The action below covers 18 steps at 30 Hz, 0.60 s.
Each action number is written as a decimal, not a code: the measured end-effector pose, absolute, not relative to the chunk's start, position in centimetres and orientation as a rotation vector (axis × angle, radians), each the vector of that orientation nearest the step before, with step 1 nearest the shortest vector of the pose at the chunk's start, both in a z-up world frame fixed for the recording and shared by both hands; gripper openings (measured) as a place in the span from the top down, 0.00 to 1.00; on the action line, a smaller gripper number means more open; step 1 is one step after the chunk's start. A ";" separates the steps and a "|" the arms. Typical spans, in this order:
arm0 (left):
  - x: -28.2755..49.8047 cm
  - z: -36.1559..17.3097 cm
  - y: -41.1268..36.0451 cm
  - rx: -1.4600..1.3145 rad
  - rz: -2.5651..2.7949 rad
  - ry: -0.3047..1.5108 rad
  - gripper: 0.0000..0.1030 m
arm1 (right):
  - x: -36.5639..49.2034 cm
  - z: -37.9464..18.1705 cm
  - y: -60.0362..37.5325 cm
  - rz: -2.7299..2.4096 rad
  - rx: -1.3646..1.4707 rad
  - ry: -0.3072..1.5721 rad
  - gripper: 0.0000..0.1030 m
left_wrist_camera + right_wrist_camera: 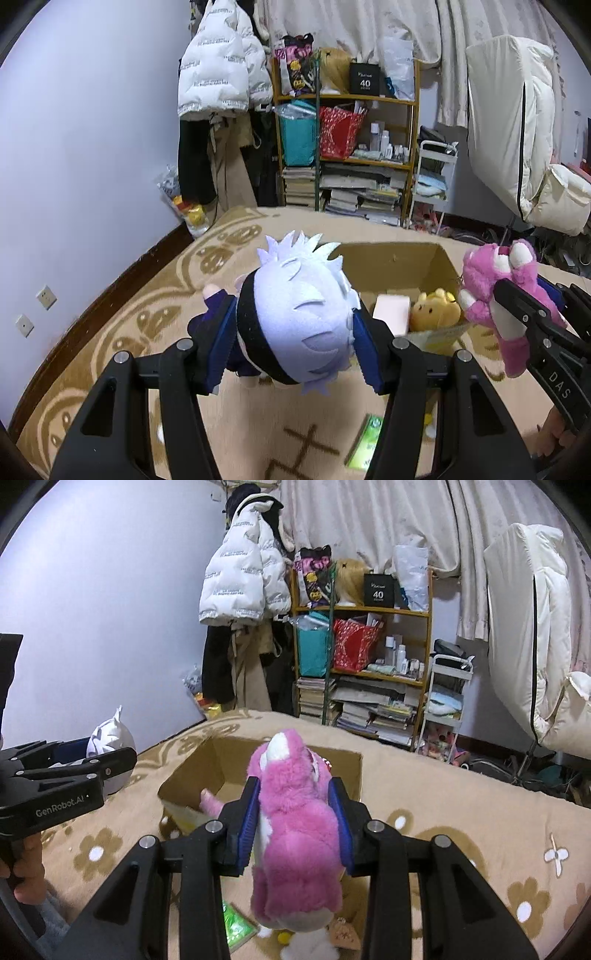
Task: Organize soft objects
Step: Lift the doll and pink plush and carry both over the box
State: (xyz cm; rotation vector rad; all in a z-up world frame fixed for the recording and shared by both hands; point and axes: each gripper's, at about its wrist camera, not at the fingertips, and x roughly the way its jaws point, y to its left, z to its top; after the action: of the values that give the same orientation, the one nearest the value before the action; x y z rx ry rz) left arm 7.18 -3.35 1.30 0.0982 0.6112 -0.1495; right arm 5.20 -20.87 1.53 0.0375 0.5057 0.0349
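Note:
My left gripper (293, 339) is shut on a white-haired plush doll (295, 317) in dark blue clothes and holds it above the rug, just left of an open cardboard box (391, 264). My right gripper (295, 823) is shut on a pink plush bear (295, 834) and holds it over the near side of the box (207, 764). The bear also shows at the right of the left wrist view (498, 295). Inside the box lie a yellow plush (436, 314) and a pale pink block (393, 312).
The box stands on a tan flowered rug (461, 812). A green packet (365, 446) lies on the rug below the grippers. A cluttered wooden shelf (347, 147), hanging jackets and a white cart (432, 181) stand at the back wall.

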 end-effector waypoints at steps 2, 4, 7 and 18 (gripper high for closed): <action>7.6 1.5 -3.5 0.096 -0.153 0.599 0.44 | 5.6 1.6 -21.0 0.031 0.039 0.498 0.62; 8.2 1.6 -3.7 0.091 -0.154 0.591 0.44 | 6.1 1.7 -21.0 0.026 0.037 0.490 0.62; 8.9 1.5 -3.8 0.064 -0.158 0.595 0.44 | 6.7 1.8 -21.2 0.023 0.038 0.477 0.62; 11.4 0.8 -5.0 0.095 -0.168 0.584 0.44 | 9.5 1.6 -21.8 0.011 0.036 0.476 0.62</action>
State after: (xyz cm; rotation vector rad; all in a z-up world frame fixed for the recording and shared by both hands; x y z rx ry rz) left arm 11.45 -4.98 0.84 0.0954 0.5839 -0.1676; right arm 9.49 -21.75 1.63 0.0365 0.4760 0.0114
